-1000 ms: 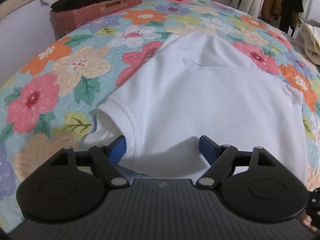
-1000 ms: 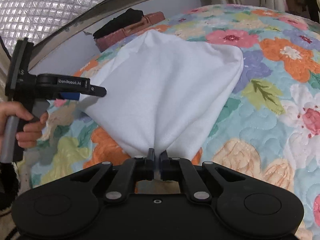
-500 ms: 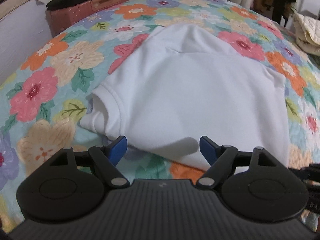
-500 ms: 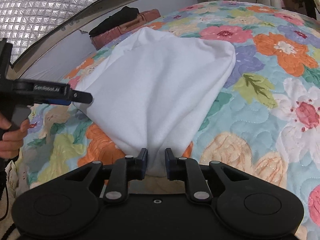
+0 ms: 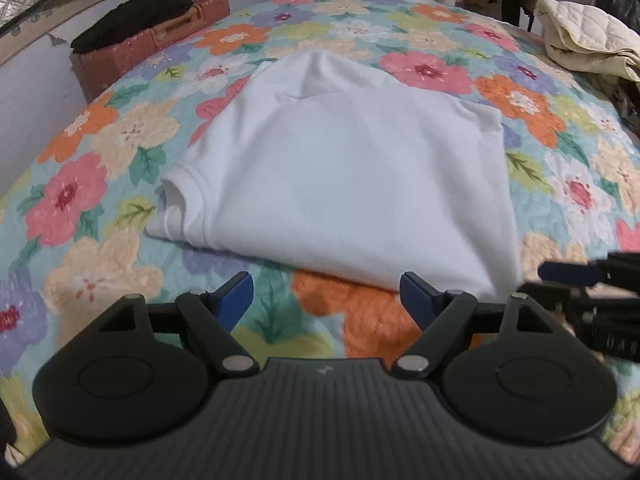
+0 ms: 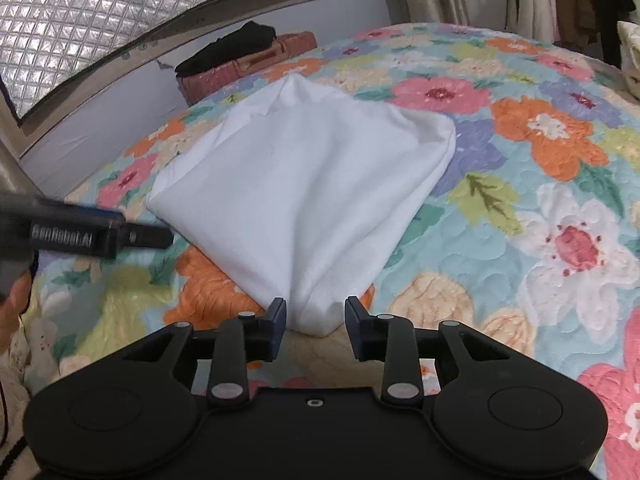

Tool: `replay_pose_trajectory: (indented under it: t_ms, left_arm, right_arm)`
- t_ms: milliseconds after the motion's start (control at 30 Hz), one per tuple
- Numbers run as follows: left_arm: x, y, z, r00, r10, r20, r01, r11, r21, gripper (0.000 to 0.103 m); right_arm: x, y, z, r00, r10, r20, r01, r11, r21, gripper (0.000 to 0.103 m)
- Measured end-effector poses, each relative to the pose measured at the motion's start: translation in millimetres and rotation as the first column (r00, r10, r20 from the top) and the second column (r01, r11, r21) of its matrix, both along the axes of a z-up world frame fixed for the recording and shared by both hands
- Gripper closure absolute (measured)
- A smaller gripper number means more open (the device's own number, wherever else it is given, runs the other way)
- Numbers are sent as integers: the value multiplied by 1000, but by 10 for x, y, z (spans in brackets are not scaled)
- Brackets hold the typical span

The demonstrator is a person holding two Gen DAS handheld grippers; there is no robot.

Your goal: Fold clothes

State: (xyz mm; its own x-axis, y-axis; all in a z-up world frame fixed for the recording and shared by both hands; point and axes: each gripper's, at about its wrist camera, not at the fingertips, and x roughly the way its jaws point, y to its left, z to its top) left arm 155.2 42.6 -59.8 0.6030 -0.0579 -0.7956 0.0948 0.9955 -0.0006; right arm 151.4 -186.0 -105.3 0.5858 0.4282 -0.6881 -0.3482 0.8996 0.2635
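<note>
A folded white shirt [image 5: 352, 184] is lying on the flowered bed quilt [image 6: 540, 200].
The left tongs [image 5: 326, 294] are standing wide apart over bare quilt; the right tongs [image 6: 316, 316] have just been opening, the shirt's corner sitting loose between them and possibly snagging, spoiling the fold.

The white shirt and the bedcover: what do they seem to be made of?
Shirt: probably soft cotton knit, matte, with ribbed sleeve hem and gentle folds. Bedcover: likely quilted cotton or polyester, matte, printed flowers, puffy stitched lines.
</note>
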Motion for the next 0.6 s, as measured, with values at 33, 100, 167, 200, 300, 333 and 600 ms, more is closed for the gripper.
replay_pose_trajectory:
  t_ms: [33, 100, 167, 200, 300, 333, 600]
  left_arm:
    - [-38, -10, 7, 1000, -2, -1, 2, 1000, 0, 23]
    - [-104, -18, 16, 1000, 0, -2, 0, 1000, 3, 23]
    - [-175, -26, 28, 1000, -8, 4, 7, 1000, 7, 23]
    - [-212, -31, 35, 1000, -14, 9, 14, 1000, 10, 23]
    - [-304, -8, 42, 1000, -16, 3, 16, 1000, -20, 23]
    - [-333, 5, 42, 1000, -11, 0, 11, 999, -35, 23]
    - [-553, 109, 77, 996, 55, 65, -51, 997, -49, 14]
  right_arm:
    - [-18, -2, 29, 1000, -5, 9, 5, 1000, 0, 62]
    - [-55, -6, 88, 1000, -15, 26, 15, 1000, -3, 58]
    - [-100, 2, 141, 999, -26, 46, 27, 1000, -12, 51]
    - [-137, 9, 164, 998, -34, 54, 35, 999, -17, 47]
    - [-264, 33, 213, 996, -52, 72, 55, 998, -32, 40]
    - [-311, 38, 224, 996, -55, 75, 58, 998, -34, 38]
    - [-596, 107, 278, 995, -48, 91, 52, 998, -43, 24]
